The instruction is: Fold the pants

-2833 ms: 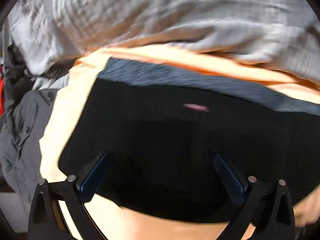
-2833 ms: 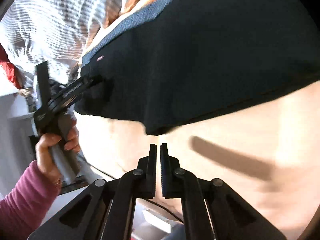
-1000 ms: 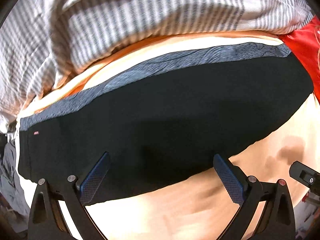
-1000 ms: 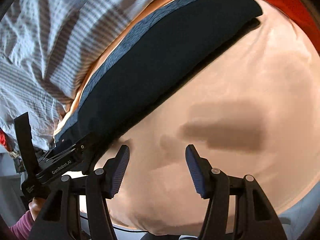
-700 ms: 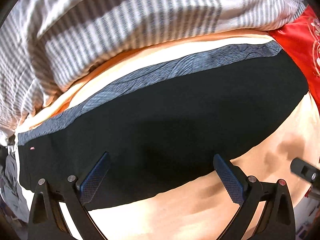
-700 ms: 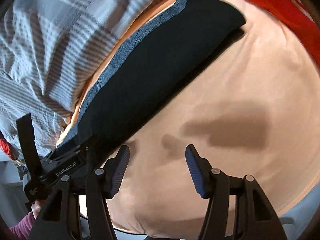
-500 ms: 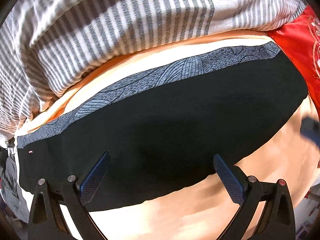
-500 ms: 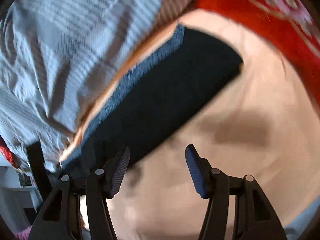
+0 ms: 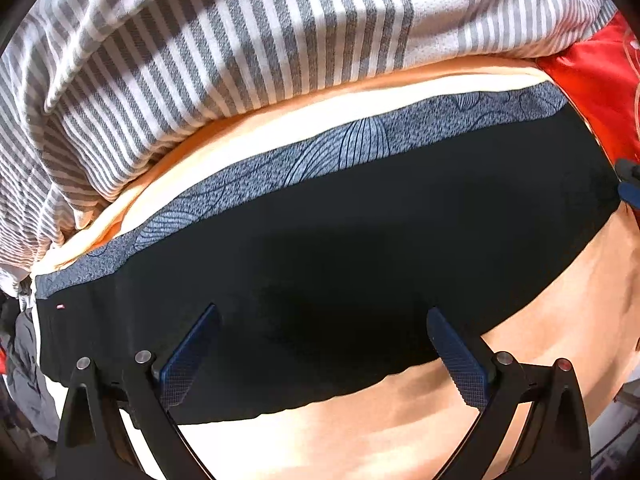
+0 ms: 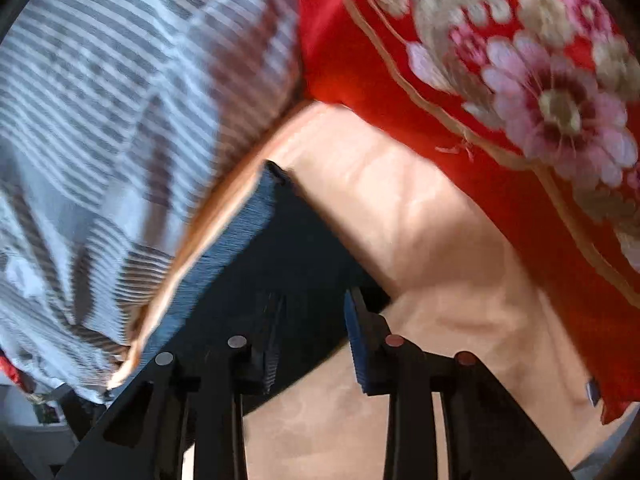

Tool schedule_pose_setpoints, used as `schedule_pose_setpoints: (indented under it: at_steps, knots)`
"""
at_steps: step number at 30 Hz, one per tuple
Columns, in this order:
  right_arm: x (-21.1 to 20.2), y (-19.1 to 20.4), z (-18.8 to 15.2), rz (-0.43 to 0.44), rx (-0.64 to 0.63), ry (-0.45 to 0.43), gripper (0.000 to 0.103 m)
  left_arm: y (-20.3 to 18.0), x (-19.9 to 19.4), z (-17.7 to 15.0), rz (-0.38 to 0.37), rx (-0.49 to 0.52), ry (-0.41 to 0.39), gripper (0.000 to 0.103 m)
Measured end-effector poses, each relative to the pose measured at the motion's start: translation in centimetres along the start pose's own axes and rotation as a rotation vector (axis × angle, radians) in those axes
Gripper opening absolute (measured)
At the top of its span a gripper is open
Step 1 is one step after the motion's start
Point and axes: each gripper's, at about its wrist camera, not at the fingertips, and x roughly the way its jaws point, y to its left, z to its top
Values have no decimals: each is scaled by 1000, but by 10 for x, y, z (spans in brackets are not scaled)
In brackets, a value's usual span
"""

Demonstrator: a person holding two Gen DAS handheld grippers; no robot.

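So my right gripper (image 10: 314, 344) has swung over from the bare peach sheet to the far end of the pants (image 10: 288, 280), and its fingers (image 10: 362, 344) are closing in as I get there. A second ago they were spread wide over nothing; now the dark corner of the fabric sits between them at the bottom middle of the right view, though I don't think the pads are pressing on it yet. The frame's blurry, so take that with a pinch of salt. The pants (image 9: 340, 256) lie as a long black band across the middle of the left view, on the bed sheet (image 9: 400, 432), with the patterned blue-grey strip along the upper edge. A striped blanket (image 9: 200, 60) is bunched above and a red floral cover (image 10: 500, 92) sits at the upper right. My left gripper (image 9: 320, 344) has drifted along the band but hangs over the near edge with fingers wide apart, gripping nothing. To me that reads as lining up the next fold: right end about to be pinched, left end still needs a grab.
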Motion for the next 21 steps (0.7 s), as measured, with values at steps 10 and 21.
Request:
schedule_pose_setpoints:
  at_steps: [10, 21]
  knots:
    - [64, 31, 56, 105, -29, 26, 34, -13, 2, 7, -14, -31, 16, 103]
    - [-7, 1, 12, 91, -56, -7, 58, -6, 0, 6, -2, -75, 1, 103]
